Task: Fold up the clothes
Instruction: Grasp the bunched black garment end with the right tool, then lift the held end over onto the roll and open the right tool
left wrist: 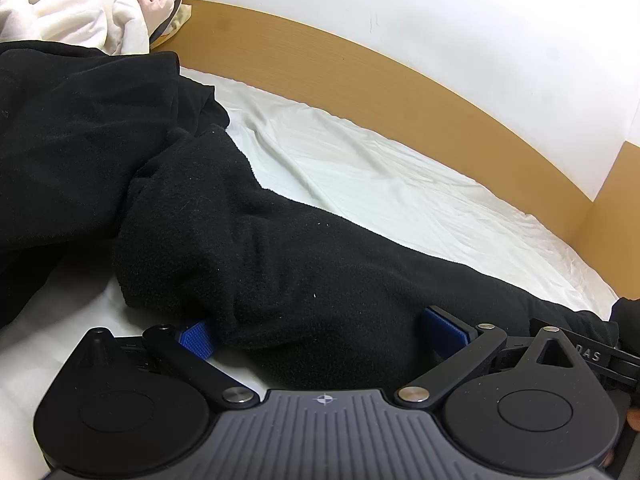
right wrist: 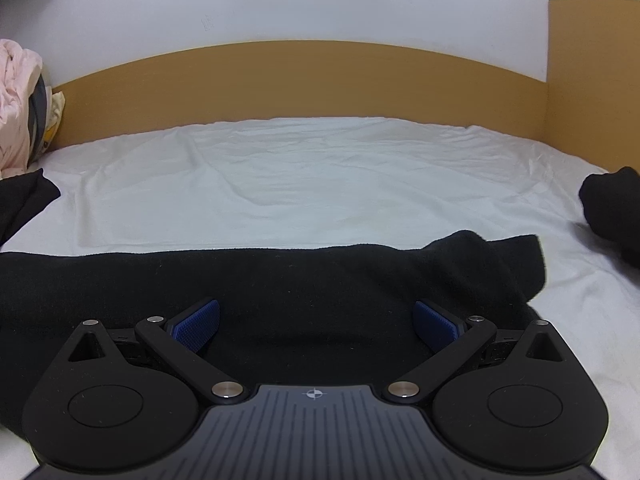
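Sheet (right wrist: 320, 168) ahead open; clothes pile (left wrist: 80, 8) blocks far-left corner.

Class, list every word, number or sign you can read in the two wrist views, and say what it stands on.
"DAS": white letters on a black part at the right edge of the left wrist view; anything before them is cut off.
Crosshair sign, no letters: on the left gripper body and the right gripper body.
Nothing readable on the black fleece garment.

Two claws, left (left wrist: 320, 332) and right (right wrist: 316, 326); one black garment (left wrist: 280, 272).
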